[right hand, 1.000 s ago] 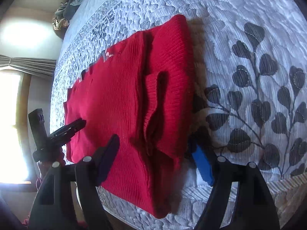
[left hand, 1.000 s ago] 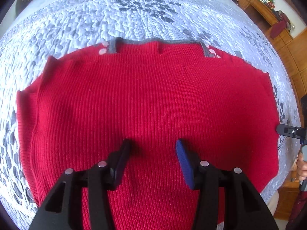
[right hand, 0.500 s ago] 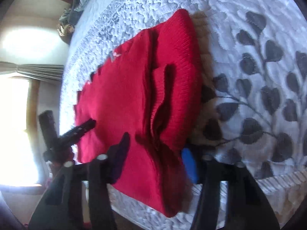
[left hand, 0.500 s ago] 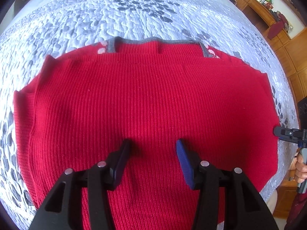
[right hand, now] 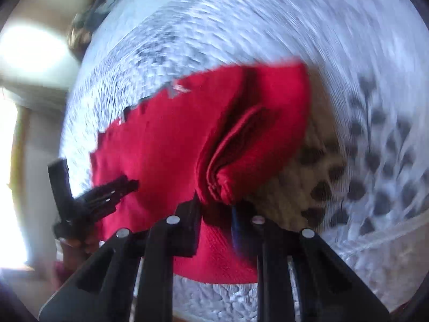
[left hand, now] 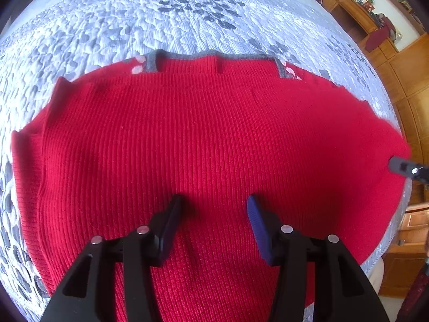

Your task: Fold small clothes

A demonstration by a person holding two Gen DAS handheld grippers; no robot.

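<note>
Grey-patterned quilted bedding point(left hand: 187, 18) carried a red knit sweater point(left hand: 203, 139), spread flat with its grey-trimmed collar at the far edge. Above its middle the left gripper point(left hand: 211, 214) hung with fingers half apart, holding nothing. At the sweater's side, the right gripper point(right hand: 214, 222) was closing on a bunched fold, raised off the bed.

Left wrist camera looks steeply down, close over the red sweater point(left hand: 214, 147) on the bed point(left hand: 187, 21); right wrist camera, blurred, views the same sweater from its side edge, catching the left tongs point(right hand: 118, 187)
</note>
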